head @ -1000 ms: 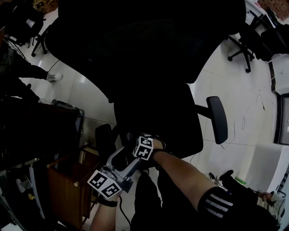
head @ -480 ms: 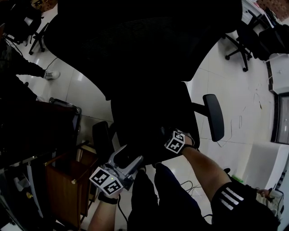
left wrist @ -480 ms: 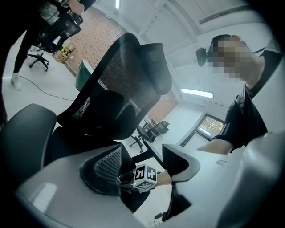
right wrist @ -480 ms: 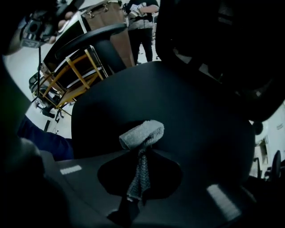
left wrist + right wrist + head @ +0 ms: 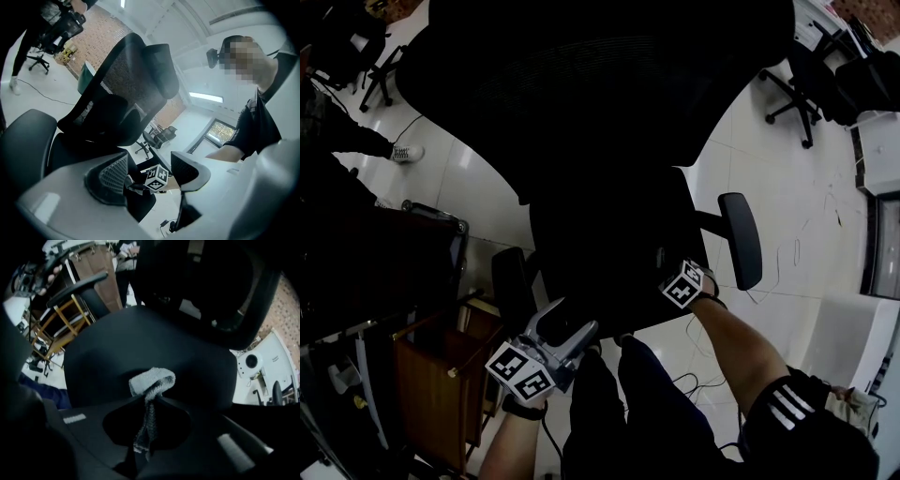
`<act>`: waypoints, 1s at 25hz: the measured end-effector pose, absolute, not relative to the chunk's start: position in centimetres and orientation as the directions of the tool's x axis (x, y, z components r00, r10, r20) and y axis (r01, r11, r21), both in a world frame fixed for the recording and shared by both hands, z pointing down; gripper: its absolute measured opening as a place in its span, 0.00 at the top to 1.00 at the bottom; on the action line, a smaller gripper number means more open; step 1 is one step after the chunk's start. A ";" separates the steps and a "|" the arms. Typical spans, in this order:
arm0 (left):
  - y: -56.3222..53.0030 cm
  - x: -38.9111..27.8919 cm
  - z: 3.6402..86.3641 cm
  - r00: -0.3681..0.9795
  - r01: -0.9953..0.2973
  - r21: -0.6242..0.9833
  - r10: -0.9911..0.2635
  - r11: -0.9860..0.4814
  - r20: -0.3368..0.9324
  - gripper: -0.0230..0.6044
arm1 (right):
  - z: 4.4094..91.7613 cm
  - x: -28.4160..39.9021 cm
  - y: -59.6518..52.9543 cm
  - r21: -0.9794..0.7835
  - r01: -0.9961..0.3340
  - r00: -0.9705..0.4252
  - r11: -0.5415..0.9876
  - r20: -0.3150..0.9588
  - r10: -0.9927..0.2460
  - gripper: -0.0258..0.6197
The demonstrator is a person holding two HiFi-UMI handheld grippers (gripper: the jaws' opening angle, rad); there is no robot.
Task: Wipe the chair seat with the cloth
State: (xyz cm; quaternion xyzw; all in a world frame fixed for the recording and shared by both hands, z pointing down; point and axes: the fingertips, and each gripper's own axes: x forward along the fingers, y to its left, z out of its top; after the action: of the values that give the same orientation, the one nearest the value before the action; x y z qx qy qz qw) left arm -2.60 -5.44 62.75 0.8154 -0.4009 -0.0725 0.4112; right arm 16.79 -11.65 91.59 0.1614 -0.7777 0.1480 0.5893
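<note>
The black office chair's seat [image 5: 609, 244] fills the middle of the head view, under its tall mesh back [image 5: 600, 84]. My right gripper [image 5: 151, 397] is shut on a grey cloth [image 5: 152, 380], whose folded end presses on the seat [image 5: 150, 343] near its front edge. Seen from the head, that gripper's marker cube [image 5: 684, 284] sits at the seat's front right. My left gripper [image 5: 567, 325] hangs off the seat's front left corner, open with nothing between its fingers. In the left gripper view, the right gripper's cube [image 5: 156, 178] shows between the jaws.
Armrests flank the seat at right [image 5: 741, 239] and left [image 5: 511, 286]. A wooden frame stand [image 5: 431, 375] is close on the left. Other black chairs [image 5: 811, 84] stand at the far right on the white tiled floor [image 5: 787, 206]. A person's shoe [image 5: 406, 153] is at upper left.
My right gripper has slid the cloth rightward along the seat's front, from near the left gripper to the front right. The left gripper has barely moved.
</note>
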 end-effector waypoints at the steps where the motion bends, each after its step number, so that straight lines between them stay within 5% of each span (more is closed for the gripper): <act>1: -5.3 -2.6 62.7 0.668 -0.594 0.729 -0.713 -0.339 0.212 0.47 | 91.1 14.9 -10.9 -0.063 -0.434 -0.290 0.899 0.954 -0.074 0.92; 8: -3.9 -5.8 63.2 0.612 -0.628 0.727 -0.753 -0.277 0.242 0.47 | 89.1 -2.9 0.9 -0.240 -0.205 -0.507 0.949 0.855 0.107 0.92; 13: -3.1 -8.5 64.1 0.559 -0.662 0.715 -0.784 -0.225 0.272 0.47 | 89.9 -9.4 7.8 -0.280 -0.023 -0.507 0.960 0.831 0.230 0.92; 19: -2.6 -8.5 65.1 0.554 -0.658 0.725 -0.782 -0.203 0.284 0.47 | 90.9 -8.4 8.5 -0.301 -0.012 -0.521 0.954 0.816 0.251 0.92; 25: -3.3 -5.3 64.9 0.596 -0.623 0.750 -0.757 -0.224 0.269 0.47 | 93.6 3.7 6.7 -0.276 -0.087 -0.404 0.957 0.888 0.219 0.92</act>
State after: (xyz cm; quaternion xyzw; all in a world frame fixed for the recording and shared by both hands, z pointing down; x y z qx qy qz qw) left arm -5.33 -3.35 64.88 0.7787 -0.4429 -0.0765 0.4378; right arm 3.72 6.65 93.57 -0.0401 -0.8261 0.1406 0.5443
